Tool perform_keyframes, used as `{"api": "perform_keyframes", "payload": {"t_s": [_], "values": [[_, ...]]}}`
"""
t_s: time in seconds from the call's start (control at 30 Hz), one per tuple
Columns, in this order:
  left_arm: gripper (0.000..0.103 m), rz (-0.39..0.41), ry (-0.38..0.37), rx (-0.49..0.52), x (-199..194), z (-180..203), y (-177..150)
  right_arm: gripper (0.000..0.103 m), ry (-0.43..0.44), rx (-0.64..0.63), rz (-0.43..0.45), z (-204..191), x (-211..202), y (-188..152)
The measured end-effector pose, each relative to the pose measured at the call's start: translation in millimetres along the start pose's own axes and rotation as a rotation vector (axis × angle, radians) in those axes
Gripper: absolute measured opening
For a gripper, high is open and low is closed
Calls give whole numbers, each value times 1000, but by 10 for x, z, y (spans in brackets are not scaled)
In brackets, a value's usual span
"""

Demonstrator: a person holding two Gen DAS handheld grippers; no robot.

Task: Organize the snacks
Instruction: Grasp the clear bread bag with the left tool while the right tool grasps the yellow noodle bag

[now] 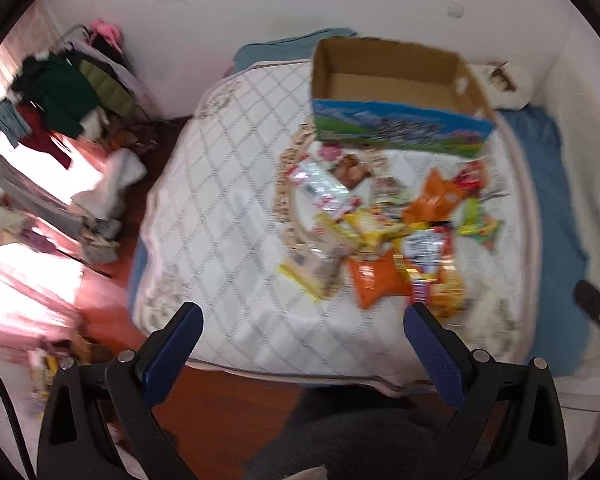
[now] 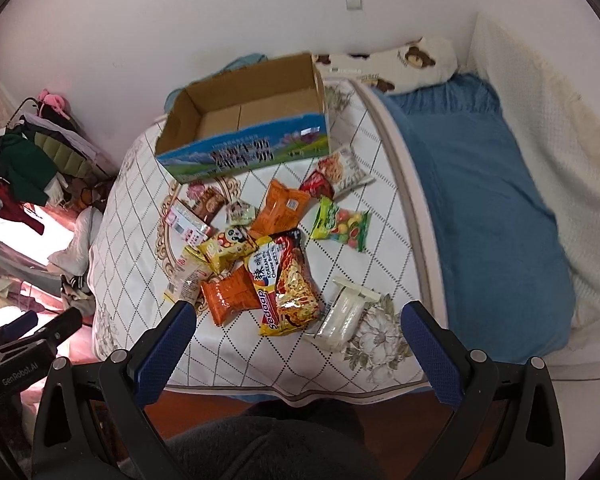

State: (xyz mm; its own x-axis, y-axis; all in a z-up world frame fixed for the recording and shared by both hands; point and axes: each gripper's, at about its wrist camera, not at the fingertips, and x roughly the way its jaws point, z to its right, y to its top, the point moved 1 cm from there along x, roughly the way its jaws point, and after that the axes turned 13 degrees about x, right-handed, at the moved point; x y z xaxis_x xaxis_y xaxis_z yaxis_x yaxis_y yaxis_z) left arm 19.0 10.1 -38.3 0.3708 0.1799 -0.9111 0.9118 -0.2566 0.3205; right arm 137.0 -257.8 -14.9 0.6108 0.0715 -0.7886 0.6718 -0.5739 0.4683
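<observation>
An open, empty cardboard box (image 2: pixel 260 116) (image 1: pixel 396 80) with a blue and green printed front stands at the far side of a white quilted mattress (image 2: pixel 140 216) (image 1: pixel 228 184). In front of it lies a loose pile of snack packets: a yellow noodle pack (image 2: pixel 288 284), orange packets (image 2: pixel 230 296) (image 1: pixel 374 280), a green candy bag (image 2: pixel 340 224) and a clear white pack (image 2: pixel 342 314). My left gripper (image 1: pixel 303 316) is open above the mattress's near edge, holding nothing. My right gripper (image 2: pixel 300 316) is also open and empty, over the near end of the pile.
A blue blanket (image 2: pixel 488 208) covers the bed to the right, with a bear-print pillow (image 2: pixel 404 60) by the wall. A rack heaped with clothes (image 1: pixel 60 92) stands to the left on a red wooden floor (image 1: pixel 228 404). A dark-clothed knee (image 2: pixel 276 444) shows at the bottom.
</observation>
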Motion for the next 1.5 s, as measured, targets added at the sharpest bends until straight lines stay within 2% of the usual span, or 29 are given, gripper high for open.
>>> {"api": "perform_keyframes", "payload": {"t_s": [0.17,0.27,0.33,0.47,0.5,0.63,0.73,0.77,0.8,0.83,0.87,0.97,1.07,1.1,1.13,1.2,1.27,1.3,1.43,1.5], "values": [[103,-25,153,190,516,131,36,103,-13,-52,-79,-82,718,33],[103,-57,194,293,906,174,65,103,-50,-87,-133,-135,1231,-16],[103,-88,196,348,1170,183,117,103,-75,-100,-184,-176,1600,-56],[103,-152,155,465,1721,273,278,103,-122,-131,-250,-258,2144,-118],[103,-183,110,515,1942,323,332,103,-127,-131,-265,-277,2246,-134],[103,-240,21,576,2484,429,476,103,-201,-146,-295,-383,2667,-159],[103,-280,-49,624,2846,498,520,103,-243,-158,-359,-498,3004,-198],[97,-283,-70,621,2885,487,528,103,-257,-170,-383,-547,3116,-230],[84,-281,-126,592,2938,448,544,102,-270,-179,-402,-588,3213,-264],[77,-285,-165,565,2963,409,550,101,-300,-189,-398,-614,3277,-281],[68,-294,-206,520,2981,336,557,95,-339,-202,-386,-631,3331,-296],[66,-295,-232,391,2960,76,543,93,-348,-169,-387,-611,3373,-291],[65,-316,-235,214,2948,-255,444,92,-355,-58,-394,-506,3296,-191],[65,-336,-246,126,2966,-399,384,92,-348,1,-399,-462,3262,-163],[65,-351,-275,69,2991,-484,334,92,-335,50,-407,-430,3239,-131],[66,-382,-331,23,3081,-548,262,92,-272,152,-426,-407,3172,-72],[69,-381,-345,42,3120,-529,228,92,-222,189,-432,-451,3171,-25],[70,-380,-343,83,3137,-482,210,92,-212,187,-435,-488,3214,-21],[69,-355,-327,125,3074,-394,133,93,-287,113,-447,-576,3400,-86],[59,-331,-304,121,2992,-367,-3,94,-313,93,-430,-636,3423,-113]]}}
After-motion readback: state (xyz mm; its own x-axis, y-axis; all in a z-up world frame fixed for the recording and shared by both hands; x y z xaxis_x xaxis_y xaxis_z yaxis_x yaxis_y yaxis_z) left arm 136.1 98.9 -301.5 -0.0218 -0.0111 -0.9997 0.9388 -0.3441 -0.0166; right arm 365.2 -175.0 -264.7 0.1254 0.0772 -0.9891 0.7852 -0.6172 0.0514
